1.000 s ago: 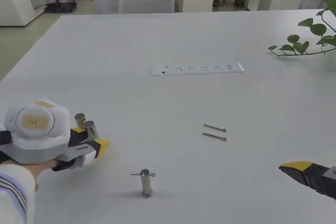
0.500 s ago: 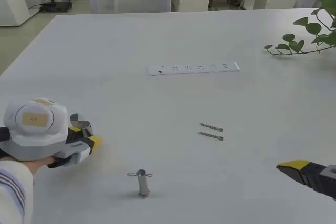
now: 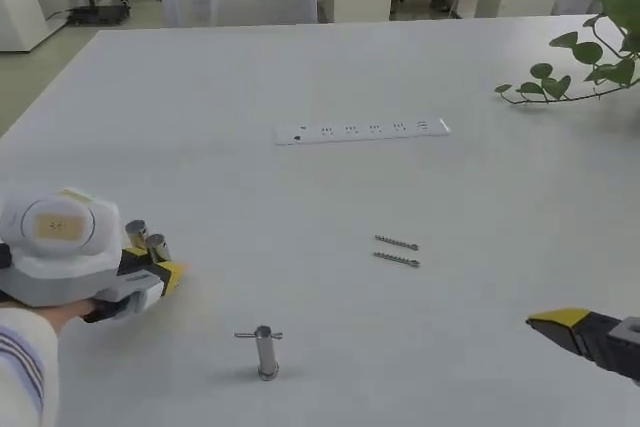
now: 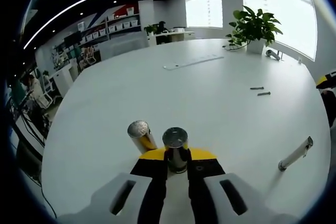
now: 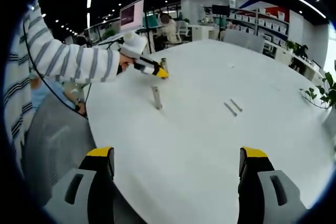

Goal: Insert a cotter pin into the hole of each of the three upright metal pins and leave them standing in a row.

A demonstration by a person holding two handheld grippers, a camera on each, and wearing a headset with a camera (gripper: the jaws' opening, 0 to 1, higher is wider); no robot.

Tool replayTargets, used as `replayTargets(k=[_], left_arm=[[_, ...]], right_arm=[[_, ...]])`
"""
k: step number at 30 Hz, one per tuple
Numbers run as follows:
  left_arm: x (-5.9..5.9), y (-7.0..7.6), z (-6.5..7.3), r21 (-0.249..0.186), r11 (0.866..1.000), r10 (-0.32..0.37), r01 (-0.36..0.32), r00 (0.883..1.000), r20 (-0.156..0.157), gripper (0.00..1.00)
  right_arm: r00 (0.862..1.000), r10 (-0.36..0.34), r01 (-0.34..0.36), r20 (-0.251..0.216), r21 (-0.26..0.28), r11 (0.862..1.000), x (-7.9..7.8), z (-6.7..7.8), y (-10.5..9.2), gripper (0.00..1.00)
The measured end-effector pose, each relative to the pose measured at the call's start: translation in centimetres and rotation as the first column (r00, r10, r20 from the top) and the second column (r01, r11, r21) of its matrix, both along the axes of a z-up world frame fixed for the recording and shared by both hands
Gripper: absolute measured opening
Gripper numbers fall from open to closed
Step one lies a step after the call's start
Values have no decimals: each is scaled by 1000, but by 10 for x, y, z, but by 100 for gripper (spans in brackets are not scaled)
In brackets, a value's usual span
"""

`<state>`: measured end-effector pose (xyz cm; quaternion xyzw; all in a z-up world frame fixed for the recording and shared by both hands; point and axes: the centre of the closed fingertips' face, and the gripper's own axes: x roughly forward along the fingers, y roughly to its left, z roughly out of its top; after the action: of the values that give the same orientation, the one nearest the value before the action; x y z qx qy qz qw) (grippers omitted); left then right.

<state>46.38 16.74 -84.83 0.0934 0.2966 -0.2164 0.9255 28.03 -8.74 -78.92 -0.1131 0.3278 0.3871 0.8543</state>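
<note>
A: Entry one, left side?

B: Left gripper (image 4: 177,155), low at the left edge of the head view, striped sleeve (image 3: 22,367) behind it. Jaws closed on held pin (image 4: 175,139): metal, upright, flat round cap on top, clamped between the yellow tips.

A: Anything next to it?

B: Second pin (image 4: 140,135), same make, just beside the held pin and outside the jaws, standing on the table (image 3: 300,197). Touching its neighbour or not: cannot tell.

A: Entry three?

B: Third pin (image 3: 265,352), upright on the table near the lower middle of the head view, well apart from the other two. Carries an inserted cotter pin (image 3: 258,334), crosswise through its top, ends out on both sides.

A: Loose stock?

B: Two spare cotter pins (image 3: 397,252), flat on the table, side by side and roughly parallel, right of centre, between the third pin and the power strip (image 3: 362,131).

A: Right side?

B: Right gripper (image 5: 177,155), at the lower right corner of the head view, well away from every pin. Jaws spread wide, nothing between them but bare table.

A: Surroundings?

B: White power strip across the middle of the table; potted plant (image 3: 590,47) at the far right edge.
</note>
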Motion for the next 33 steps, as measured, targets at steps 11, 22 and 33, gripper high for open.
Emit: replayTargets(k=[11,22,33], left_arm=[[-1,-3,2,28,999,-33,32,999,16,11],[-13,-1,5,31,998,-56,56,998,-15,11],[-37,1,14,25,997,-76,77,996,-44,11]], right_arm=[[1000,-1,1,-1,2,1000,-1,0,-2,100],[1000,0,0,-2,9,1000,-1,1,-3,100],[1000,7,-7,-3,16,1000,-2,0,-3,99]])
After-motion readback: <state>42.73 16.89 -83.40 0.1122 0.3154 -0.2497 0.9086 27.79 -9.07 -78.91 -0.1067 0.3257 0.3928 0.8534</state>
